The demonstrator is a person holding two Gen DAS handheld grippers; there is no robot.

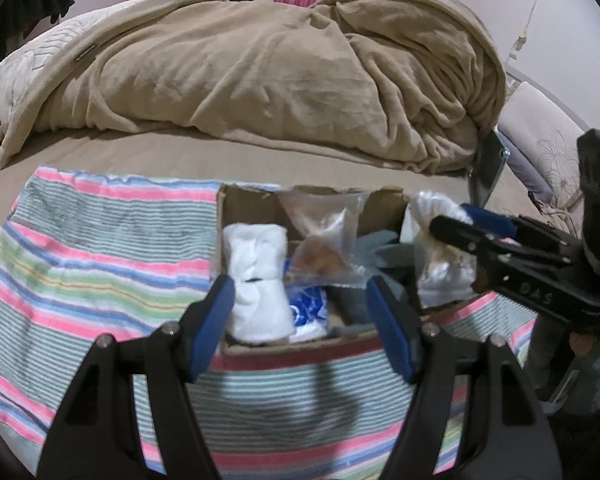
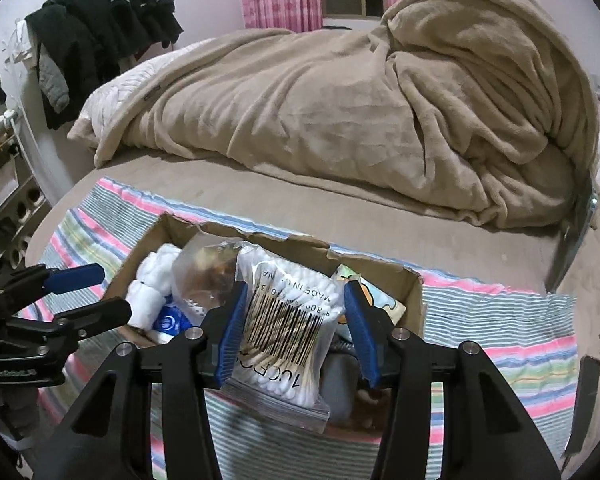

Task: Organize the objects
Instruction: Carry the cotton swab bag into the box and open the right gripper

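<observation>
Clear plastic crackled: right gripper, jaws spread around the cotton-swab bag, needed a centred squeeze over the cardboard box; left gripper hovered open.

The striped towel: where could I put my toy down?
The striped towel is bare left of the cardboard box, up to the bedsheet, and also right of it. The box is crowded: white roll, cotton swab bag, other packets.
</observation>
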